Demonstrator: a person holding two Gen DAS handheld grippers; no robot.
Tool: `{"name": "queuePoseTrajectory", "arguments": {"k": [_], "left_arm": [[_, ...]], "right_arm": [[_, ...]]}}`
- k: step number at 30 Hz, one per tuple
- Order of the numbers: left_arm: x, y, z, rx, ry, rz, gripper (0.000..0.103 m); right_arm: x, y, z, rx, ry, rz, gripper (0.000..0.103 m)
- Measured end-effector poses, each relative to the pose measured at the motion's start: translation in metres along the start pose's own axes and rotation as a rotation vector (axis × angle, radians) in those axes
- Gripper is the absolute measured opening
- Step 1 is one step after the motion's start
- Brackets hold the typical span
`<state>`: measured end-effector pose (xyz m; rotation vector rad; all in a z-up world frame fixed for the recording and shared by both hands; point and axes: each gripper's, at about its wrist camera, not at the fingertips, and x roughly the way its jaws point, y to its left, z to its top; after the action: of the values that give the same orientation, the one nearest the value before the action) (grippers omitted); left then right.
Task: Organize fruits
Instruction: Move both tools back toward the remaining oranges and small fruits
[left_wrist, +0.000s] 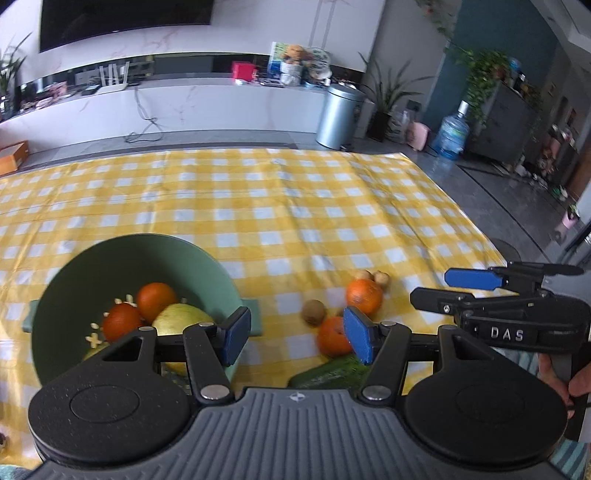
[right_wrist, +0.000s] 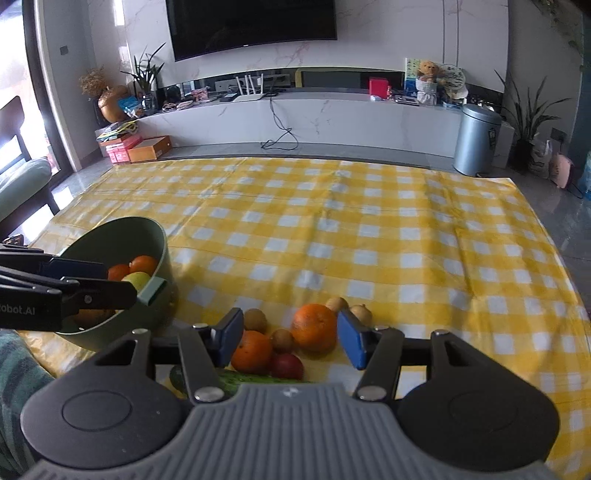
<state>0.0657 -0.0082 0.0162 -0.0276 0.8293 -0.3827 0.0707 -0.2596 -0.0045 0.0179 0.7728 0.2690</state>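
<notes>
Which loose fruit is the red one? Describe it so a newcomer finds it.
Start at the green bowl on the yellow checked cloth, then go right to the loose fruit pile. The red fruit sits at the pile's near edge, beside the near orange and just behind the cucumber. It is the only dark red piece; its neighbours are orange, brown or green.

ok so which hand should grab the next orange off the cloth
Right. The right gripper is open with both loose oranges lying between its fingers. The left gripper is open near the bowl, so it is farther from them.
</notes>
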Motion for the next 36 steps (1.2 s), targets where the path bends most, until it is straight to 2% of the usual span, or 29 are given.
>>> {"name": "queuePoseTrajectory", "arguments": {"k": [4,8,13,19,21,23,26,29,36], "left_arm": [[0.014,-0.012,-0.007,0.038,0.032,-0.026,0.062],[0.026,-0.021,-0.012,0.066,0.049,-0.049,0.056],[0.040,-0.035,-0.016,0.100,0.068,-0.076,0.048],[0.062,-0.044,-0.021,0.117,0.110,-0.081,0.041],[0.069,-0.045,-0.021,0.123,0.125,-0.071,0.041],[0.075,-0.045,-0.022,0.122,0.116,-0.044,0.041],[0.081,-0.044,-0.020,0.105,0.108,-0.015,0.047],[0.089,-0.047,-0.019,0.109,0.119,-0.010,0.055],[0.103,-0.046,-0.020,0.074,0.150,0.015,0.059]], "right_arm": [[0.000,-0.017,-0.014,0.044,0.013,-0.042,0.055],[0.007,-0.029,-0.025,0.103,0.032,-0.045,0.055],[0.016,-0.033,-0.024,0.136,0.028,0.002,0.055],[0.030,-0.046,-0.023,0.266,0.016,0.055,0.054],[0.037,-0.048,-0.022,0.300,0.019,0.081,0.054],[0.044,-0.046,-0.021,0.297,0.022,0.070,0.054],[0.055,-0.044,-0.018,0.297,0.032,0.078,0.054],[0.066,-0.046,-0.018,0.327,0.055,0.088,0.047],[0.083,-0.051,-0.016,0.382,0.079,0.094,0.047]]}}
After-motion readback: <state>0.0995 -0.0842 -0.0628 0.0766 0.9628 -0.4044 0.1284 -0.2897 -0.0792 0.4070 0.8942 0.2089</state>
